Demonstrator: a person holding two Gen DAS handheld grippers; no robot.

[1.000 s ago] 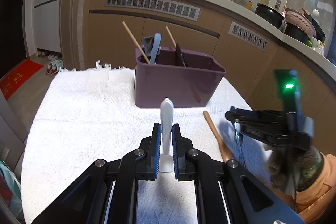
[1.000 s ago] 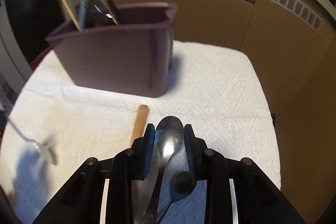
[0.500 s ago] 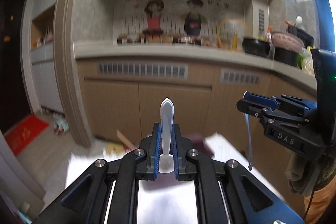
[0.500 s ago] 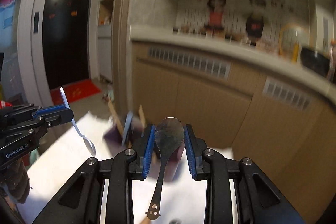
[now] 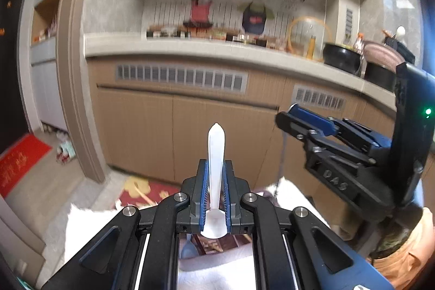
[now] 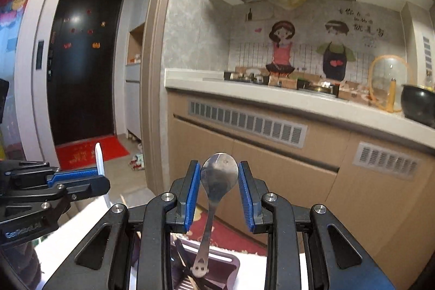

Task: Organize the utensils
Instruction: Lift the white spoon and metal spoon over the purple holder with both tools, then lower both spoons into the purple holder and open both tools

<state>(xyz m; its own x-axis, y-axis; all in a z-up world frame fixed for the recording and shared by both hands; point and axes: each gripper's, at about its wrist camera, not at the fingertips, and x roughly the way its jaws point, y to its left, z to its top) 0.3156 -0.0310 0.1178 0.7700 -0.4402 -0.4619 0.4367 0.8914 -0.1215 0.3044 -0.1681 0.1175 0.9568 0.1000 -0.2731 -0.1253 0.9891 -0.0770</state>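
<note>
The left gripper (image 5: 214,195) is closed tight on a white plastic spoon (image 5: 215,154). Its handle sticks up past the fingertips, and the bowl end sits back toward the base of the fingers. It looks light and a little bendy, so a firm squeeze on the flat handle should hold it, though smooth plastic may slide lengthwise if tipped steeply. The pads already sit on the lower handle, near the bowl, which seems a fair place to hold it.

Below and behind these fingers, between the gripper's arms, part of a dark purple bin (image 5: 217,249) shows, with a bluish utensil and something wooden inside. The rest of its contents cannot be made out. A white cloth (image 5: 87,230) lies under it.

The right gripper (image 6: 219,189) is partly closed on a metal spoon (image 6: 218,175), with the pads pressing the two edges of the bowl. The handle hangs down behind the fingers, its tip over the bin (image 6: 233,267). Steel is stiff, heavier and slick, and a rounded bowl pinched by its edges could swivel or slip, so it probably calls for a gentle lowering. Dark handles lean inside the bin just under the tip of the spoon's handle.
</note>
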